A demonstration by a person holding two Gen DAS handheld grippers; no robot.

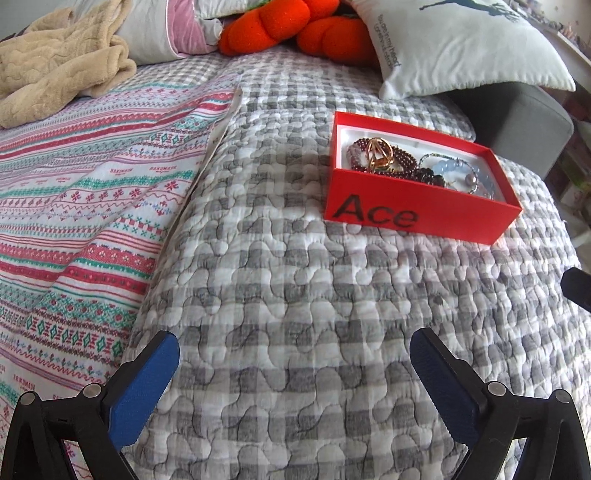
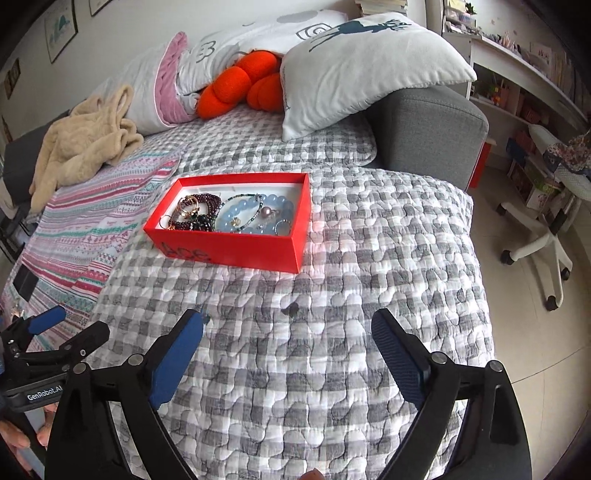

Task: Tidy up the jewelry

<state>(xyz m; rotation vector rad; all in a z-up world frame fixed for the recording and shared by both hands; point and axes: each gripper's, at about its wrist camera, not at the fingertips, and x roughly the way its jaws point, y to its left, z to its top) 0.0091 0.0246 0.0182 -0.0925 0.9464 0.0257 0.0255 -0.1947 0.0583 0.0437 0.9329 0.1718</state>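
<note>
A red box (image 1: 413,206) marked "Ace" sits on the grey checked quilt; it also shows in the right wrist view (image 2: 236,247). It holds dark red bead bracelets (image 1: 399,155), a gold ring piece (image 1: 380,151), a pale blue bead bracelet (image 2: 255,214), a pearl (image 2: 266,211) and small rings. My left gripper (image 1: 295,350) is open and empty, low over the quilt, short of the box. My right gripper (image 2: 288,332) is open and empty, nearer than the box. The left gripper also shows at the right wrist view's left edge (image 2: 48,332).
A striped patterned sheet (image 1: 74,206) lies left of the quilt (image 1: 295,295). A beige blanket (image 1: 55,66), orange plush (image 1: 295,29) and white cushion (image 1: 472,44) lie behind. A grey sofa arm (image 2: 428,125), shelves and a chair base (image 2: 535,251) stand right.
</note>
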